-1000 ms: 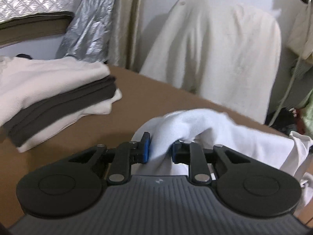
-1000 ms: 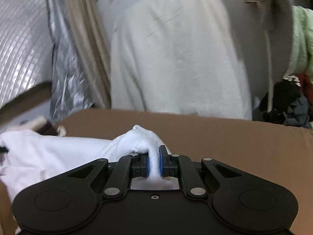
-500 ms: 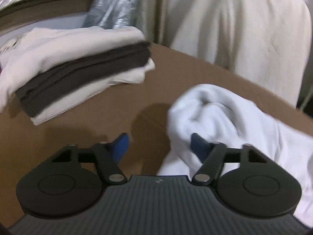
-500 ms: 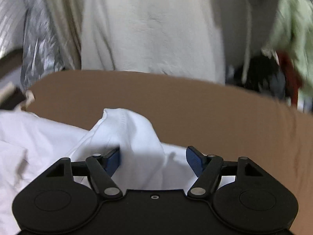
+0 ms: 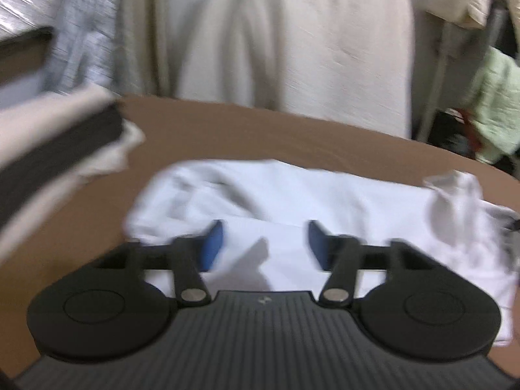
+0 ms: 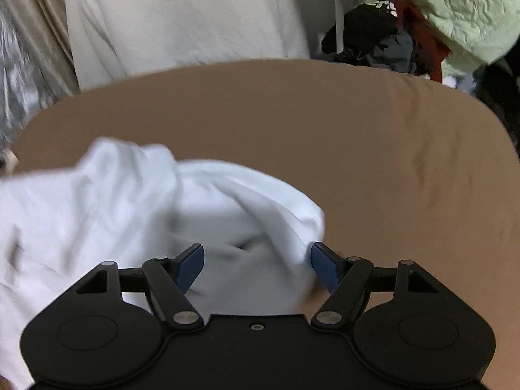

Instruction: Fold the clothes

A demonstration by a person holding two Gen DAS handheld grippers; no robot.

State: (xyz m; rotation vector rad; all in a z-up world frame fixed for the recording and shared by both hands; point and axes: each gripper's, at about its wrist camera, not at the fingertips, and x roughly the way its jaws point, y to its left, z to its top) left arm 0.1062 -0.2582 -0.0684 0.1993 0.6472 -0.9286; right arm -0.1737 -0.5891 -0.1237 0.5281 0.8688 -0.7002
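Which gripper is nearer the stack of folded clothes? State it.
Left. The left gripper hovers open over the white garment, with the stack of folded clothes just to its left. The right gripper is open at the garment's far end; its view does not show the stack.

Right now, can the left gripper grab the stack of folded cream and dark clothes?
Probably not yet. The left gripper hangs open over the white garment; the stack sits apart, off to its left.

Folded stack blurred, cut off at left edge.
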